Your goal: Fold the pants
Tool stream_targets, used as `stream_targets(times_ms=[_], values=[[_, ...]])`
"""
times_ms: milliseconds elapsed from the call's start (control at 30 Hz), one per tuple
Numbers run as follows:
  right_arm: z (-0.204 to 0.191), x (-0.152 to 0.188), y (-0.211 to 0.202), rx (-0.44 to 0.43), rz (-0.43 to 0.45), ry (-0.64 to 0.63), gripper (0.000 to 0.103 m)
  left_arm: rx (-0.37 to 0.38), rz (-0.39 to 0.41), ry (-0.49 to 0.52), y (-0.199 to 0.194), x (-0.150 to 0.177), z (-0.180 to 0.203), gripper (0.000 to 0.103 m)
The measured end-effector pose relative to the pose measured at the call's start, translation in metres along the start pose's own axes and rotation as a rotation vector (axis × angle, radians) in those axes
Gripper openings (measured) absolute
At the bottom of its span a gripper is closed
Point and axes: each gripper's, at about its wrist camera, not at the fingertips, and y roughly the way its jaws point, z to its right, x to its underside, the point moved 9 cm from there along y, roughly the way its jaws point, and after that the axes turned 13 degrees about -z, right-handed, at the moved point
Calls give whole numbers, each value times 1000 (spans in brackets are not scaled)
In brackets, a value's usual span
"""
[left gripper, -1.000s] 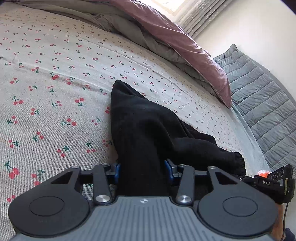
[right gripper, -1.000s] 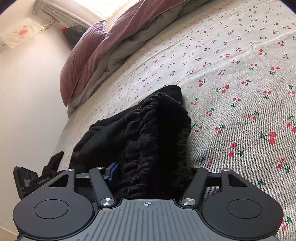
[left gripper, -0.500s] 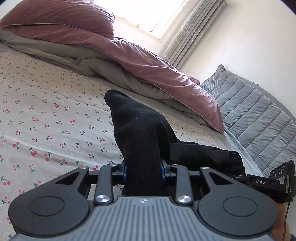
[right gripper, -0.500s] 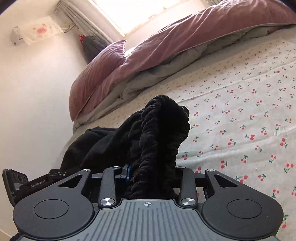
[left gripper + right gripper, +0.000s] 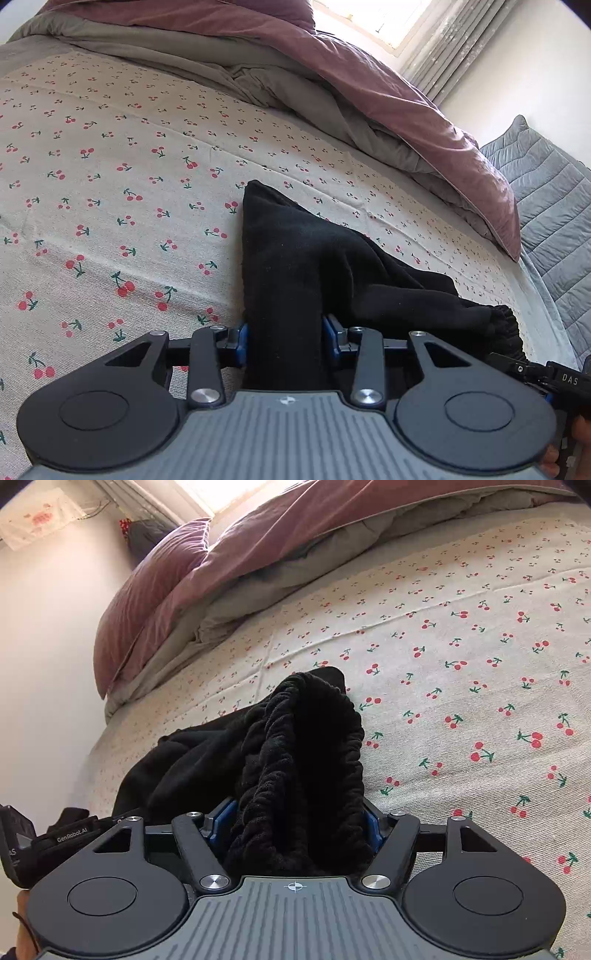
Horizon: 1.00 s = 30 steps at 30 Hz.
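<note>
The black pants (image 5: 314,258) lie bunched on the cherry-print bed sheet (image 5: 110,166). My left gripper (image 5: 284,339) is shut on a leg end of the pants, and the fabric hides its fingertips. My right gripper (image 5: 295,823) is shut on the gathered elastic waistband (image 5: 306,746), with the jaws held fairly wide by the thick fabric. The rest of the pants (image 5: 192,760) trail to the left in the right wrist view. The other gripper shows at the right edge of the left wrist view (image 5: 554,376) and at the left edge of the right wrist view (image 5: 55,842).
A mauve and grey duvet (image 5: 332,74) is heaped at the head of the bed, with a mauve pillow (image 5: 147,590) beside it. A grey quilted cover (image 5: 546,192) lies past the bed's right edge. A wall (image 5: 37,664) runs along the bed's left side.
Both grippers have tipped and come back down toward the sheet after being lifted half a second ago. The pants hang lower and rest on the bed again. Both grips hold.
</note>
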Motion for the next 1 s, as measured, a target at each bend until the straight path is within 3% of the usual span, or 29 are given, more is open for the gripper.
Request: stream_targets(times_ms=[67, 233, 300, 367, 500, 567, 667, 833, 1000], values=[[0, -1, -10, 18, 12, -13, 68, -13, 17, -10, -7, -1, -1, 39], [-2, -2, -37, 123, 76, -75, 68, -104, 137, 101, -43, -11, 22, 38], [-5, -2, -51, 213, 126, -126, 68, -84, 184, 143, -59, -9, 35, 39], [-14, -1, -62, 250, 171, -183, 65, -48, 197, 189, -66, -1, 50, 39], [-47, 15, -64, 177, 180, -291, 55, -50, 148, 283, -51, 20, 73, 41], [-61, 22, -57, 179, 171, -346, 53, -94, 103, 315, -35, 29, 76, 50], [-66, 30, -40, 193, 120, -355, 52, -203, 15, 352, -5, 41, 64, 51], [-37, 40, -10, 332, -12, -309, 55, -250, 19, 402, 0, 46, 63, 51], [-25, 46, -14, 295, -30, -266, 55, -218, 24, 347, -6, 43, 61, 51]])
